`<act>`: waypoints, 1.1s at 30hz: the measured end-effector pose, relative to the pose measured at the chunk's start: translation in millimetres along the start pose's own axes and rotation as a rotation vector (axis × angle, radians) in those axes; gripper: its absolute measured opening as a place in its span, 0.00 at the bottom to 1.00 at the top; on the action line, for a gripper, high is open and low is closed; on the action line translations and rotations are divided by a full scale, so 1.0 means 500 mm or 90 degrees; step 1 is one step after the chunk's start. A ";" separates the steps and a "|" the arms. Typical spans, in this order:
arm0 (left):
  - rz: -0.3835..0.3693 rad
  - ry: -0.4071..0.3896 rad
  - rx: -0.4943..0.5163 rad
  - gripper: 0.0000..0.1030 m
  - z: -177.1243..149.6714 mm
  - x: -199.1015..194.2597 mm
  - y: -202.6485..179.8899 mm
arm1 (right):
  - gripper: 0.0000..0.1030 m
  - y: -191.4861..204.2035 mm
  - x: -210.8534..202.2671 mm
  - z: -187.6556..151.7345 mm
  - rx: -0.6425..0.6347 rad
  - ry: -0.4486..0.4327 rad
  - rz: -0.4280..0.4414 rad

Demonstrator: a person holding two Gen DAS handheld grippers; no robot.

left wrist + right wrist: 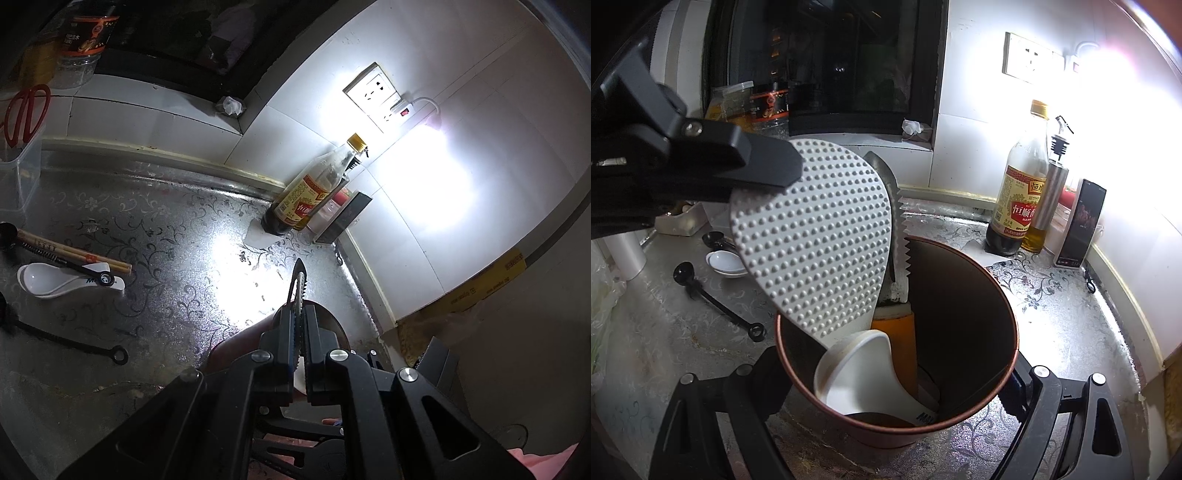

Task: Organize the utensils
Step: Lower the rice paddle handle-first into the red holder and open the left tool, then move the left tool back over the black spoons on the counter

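The left gripper is clamped shut on the white dimpled rice paddle, held edge-on above the copper-coloured utensil holder. The right gripper grips that holder by its sides, jaws partly apart around it. Inside stand a serrated knife with an orange handle and a white ceramic spoon. To the left on the silver floral-patterned countertop lie another white spoon, chopsticks and black measuring spoons. A vinegar bottle with a red Chinese label stands by the tiled wall.
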State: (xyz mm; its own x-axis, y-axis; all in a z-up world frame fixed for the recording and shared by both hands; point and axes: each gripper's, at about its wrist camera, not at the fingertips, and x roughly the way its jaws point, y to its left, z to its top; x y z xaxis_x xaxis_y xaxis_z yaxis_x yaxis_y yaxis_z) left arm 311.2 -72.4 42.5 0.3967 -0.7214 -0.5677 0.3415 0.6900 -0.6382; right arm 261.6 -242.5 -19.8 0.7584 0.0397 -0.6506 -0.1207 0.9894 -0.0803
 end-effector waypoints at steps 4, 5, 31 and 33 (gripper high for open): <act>-0.002 -0.013 0.000 0.03 0.006 -0.019 0.003 | 0.89 0.000 0.000 0.000 0.000 0.000 0.000; -0.002 -0.017 -0.001 0.03 0.008 -0.024 0.004 | 0.89 0.001 0.000 0.000 0.000 0.000 0.000; 0.316 -0.075 -0.193 0.55 -0.026 -0.149 0.252 | 0.89 0.000 0.001 0.000 0.001 0.000 0.000; 0.333 -0.080 -0.216 0.57 -0.034 -0.160 0.274 | 0.89 0.000 0.001 0.000 0.001 0.000 0.000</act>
State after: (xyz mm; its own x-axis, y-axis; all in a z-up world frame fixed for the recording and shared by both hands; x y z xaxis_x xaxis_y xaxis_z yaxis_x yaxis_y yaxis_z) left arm 311.9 78.7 -8.2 0.5418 -0.2673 -0.7969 -0.2047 0.8776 -0.4335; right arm 262.0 -242.4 -20.4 0.7584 0.0402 -0.6506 -0.1199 0.9897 -0.0786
